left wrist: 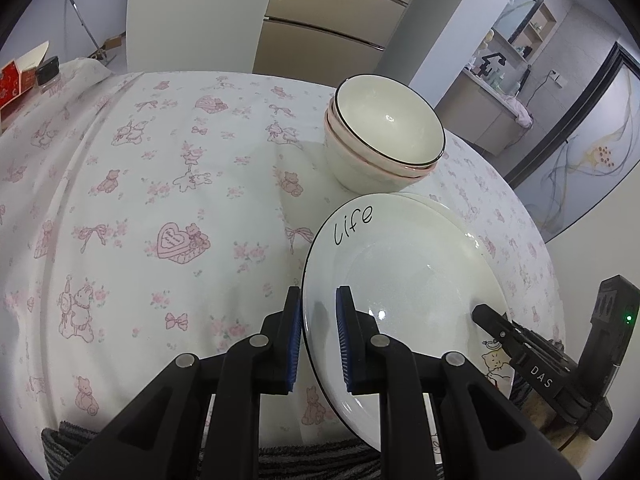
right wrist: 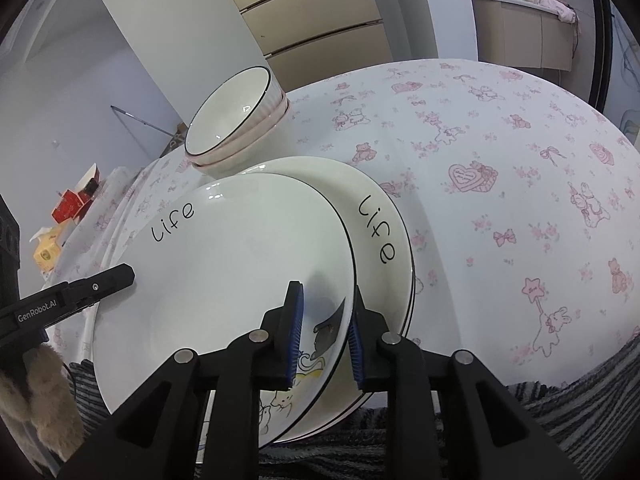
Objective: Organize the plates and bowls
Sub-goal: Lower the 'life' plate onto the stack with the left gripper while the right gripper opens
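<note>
A round table (left wrist: 160, 200) (right wrist: 500, 140) filled most of both views, covered by a white cloth printed with pink bears, bows and hearts. Near its front edge lay a stack of white plates; the lower plate (right wrist: 384, 240) rested on the cloth, with the word "life" written on its rim. The top plate (left wrist: 404, 280) (right wrist: 232, 264), bearing the same word and a cartoon cat drawing near the front, sat tilted over it, shifted sideways so the lower rim showed to one side. Just behind the plates stood a stack of bowls (left wrist: 384, 136) (right wrist: 236, 128), leaning a little, the uppermost one white with a thin dark rim and pink-edged ones beneath; the stack seemed to touch or nearly touch the far plate edge.

The left gripper (left wrist: 318, 336) had its blue pads on either side of the top plate's rim, one pad under and one over, apparently clamped on it. The right gripper (right wrist: 326, 332) straddled the opposite rim of the same plate in the same way, though contact of the outer pad could not be fully confirmed.

At the table's far corner sat a red box (left wrist: 10, 82) (right wrist: 70, 204) and a small dark-lidded jar (left wrist: 47, 74)
</note>
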